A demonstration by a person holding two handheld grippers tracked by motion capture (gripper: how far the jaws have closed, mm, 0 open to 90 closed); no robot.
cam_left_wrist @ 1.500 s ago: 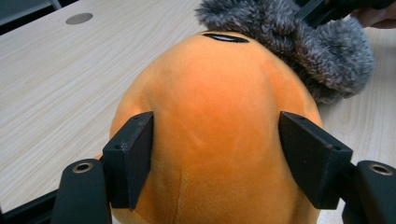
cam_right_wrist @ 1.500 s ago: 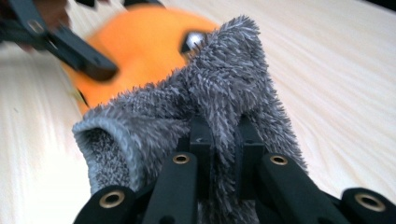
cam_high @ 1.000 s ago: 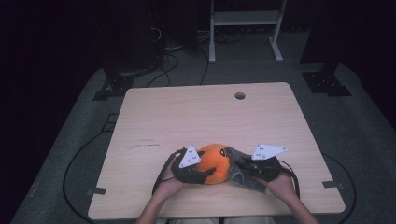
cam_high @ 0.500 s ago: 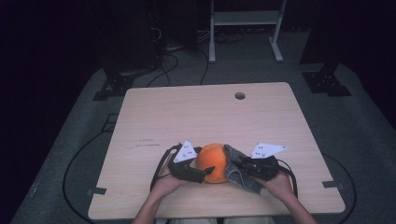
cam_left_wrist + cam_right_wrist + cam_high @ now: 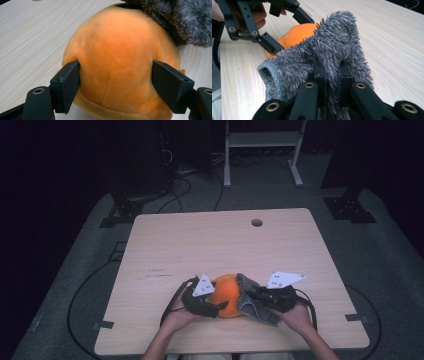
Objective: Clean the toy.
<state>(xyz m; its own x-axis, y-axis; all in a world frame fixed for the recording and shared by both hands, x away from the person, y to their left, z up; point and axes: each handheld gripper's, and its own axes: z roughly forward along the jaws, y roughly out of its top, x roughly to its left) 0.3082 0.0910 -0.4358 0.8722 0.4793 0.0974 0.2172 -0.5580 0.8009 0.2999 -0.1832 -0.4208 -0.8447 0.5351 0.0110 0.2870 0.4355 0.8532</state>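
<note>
While left gripper point(image 5: 116, 82) jaws squeeze orange plush point(image 5: 120, 62) unchanged | right gripper point(image 5: 329, 75) clamps grey cloth point(image 5: 332, 45)

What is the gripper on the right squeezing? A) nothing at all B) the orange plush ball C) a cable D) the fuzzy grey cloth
D: in the right gripper view, the right gripper has its jaws pinched together on a fold of the fuzzy grey cloth, while the orange plush ball sits between the left gripper's jaws.

Left gripper point(image 5: 212, 307) now lower around orange plush point(image 5: 227, 292).
</note>
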